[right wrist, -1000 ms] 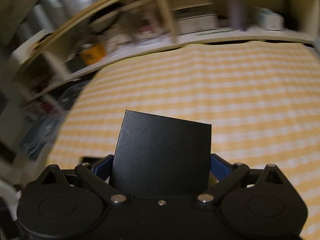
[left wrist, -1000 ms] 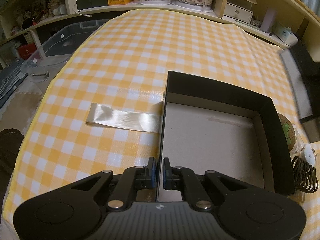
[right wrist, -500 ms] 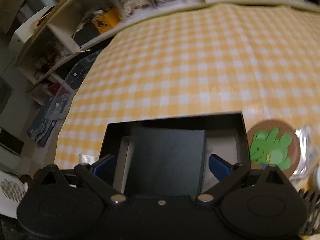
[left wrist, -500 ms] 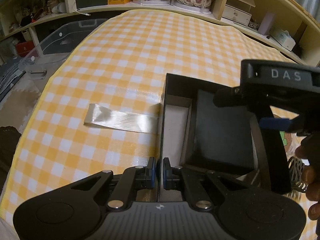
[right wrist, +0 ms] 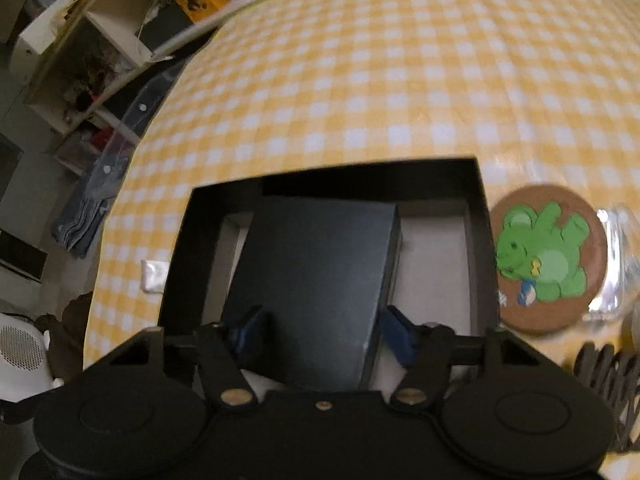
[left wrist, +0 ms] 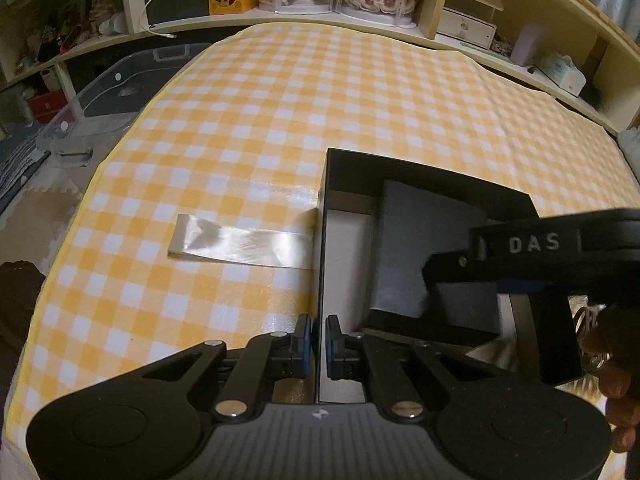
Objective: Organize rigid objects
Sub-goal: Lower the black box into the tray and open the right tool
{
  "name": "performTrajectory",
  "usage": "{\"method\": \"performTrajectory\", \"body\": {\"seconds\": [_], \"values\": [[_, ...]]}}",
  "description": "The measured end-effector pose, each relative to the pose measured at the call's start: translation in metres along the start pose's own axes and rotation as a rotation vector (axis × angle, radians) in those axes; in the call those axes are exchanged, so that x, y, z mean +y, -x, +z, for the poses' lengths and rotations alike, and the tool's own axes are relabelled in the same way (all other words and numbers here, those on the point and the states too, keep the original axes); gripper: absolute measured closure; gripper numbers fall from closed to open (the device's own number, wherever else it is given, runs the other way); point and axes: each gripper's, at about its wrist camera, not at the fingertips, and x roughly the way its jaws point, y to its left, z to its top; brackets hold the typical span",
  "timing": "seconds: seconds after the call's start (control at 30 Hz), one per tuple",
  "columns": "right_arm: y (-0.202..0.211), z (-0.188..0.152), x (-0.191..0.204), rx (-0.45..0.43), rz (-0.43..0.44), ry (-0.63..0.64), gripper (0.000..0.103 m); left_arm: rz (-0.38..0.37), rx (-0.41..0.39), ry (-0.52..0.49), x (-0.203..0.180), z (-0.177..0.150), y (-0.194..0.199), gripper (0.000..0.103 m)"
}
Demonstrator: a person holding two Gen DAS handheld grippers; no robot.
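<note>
1. Gripping the near left wall of the open black cardboard tray with a grey floor, the left gripper sits at lower centre of its view with its blue pads narrowed onto that thin wall, steadying it.
2. The right gripper straddles the small flat black rectangular box, its blue pads apparently just off the sides; whether they press or have let go I cannot tell.
3. The box lies inside the tray, mid-frame, so placing it looks nearly done.
4. Next, I judge, comes spreading the fingers and lifting straight out without dragging the box.
5. Beyond the tray's right wall, a round brown coaster with a green bear lies blurred; the items at the right frame edge are cut off.
</note>
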Motion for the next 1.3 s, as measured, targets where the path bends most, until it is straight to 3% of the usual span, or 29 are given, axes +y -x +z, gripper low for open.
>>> {"method": "performTrajectory", "body": {"seconds": [0.1, 0.23, 0.47, 0.57, 0.63, 0.9, 1.13, 1.3], "values": [[-0.006, 0.001, 0.009, 0.001, 0.069, 0.016, 0.053, -0.002, 0.001, 0.001, 0.001, 0.000, 0.000, 0.096], [-0.011, 0.001, 0.025, -0.043, 0.060, 0.070, 0.053, -0.002, 0.001, -0.002, 0.001, 0.000, -0.001, 0.096], [-0.015, 0.005, 0.015, -0.057, 0.086, 0.040, 0.052, -0.003, 0.000, -0.003, 0.001, 0.000, -0.001, 0.098], [-0.013, 0.004, 0.014, -0.059, 0.103, 0.048, 0.048, -0.005, 0.000, -0.001, 0.001, 0.000, 0.000, 0.099], [-0.006, 0.003, 0.013, -0.063, 0.115, 0.050, 0.034, -0.005, 0.001, -0.001, 0.001, 0.000, 0.000, 0.099], [0.045, 0.005, -0.002, -0.143, 0.128, 0.113, 0.011, -0.004, 0.018, -0.011, 0.001, -0.002, 0.000, 0.098], [0.094, 0.005, -0.029, -0.241, 0.092, 0.173, 0.000, 0.005, 0.042, -0.026, 0.000, -0.007, 0.001, 0.098], [0.123, -0.001, -0.047, -0.317, 0.020, 0.244, 0.000, 0.015, 0.049, -0.030, 0.000, -0.007, 0.003, 0.097]]}}
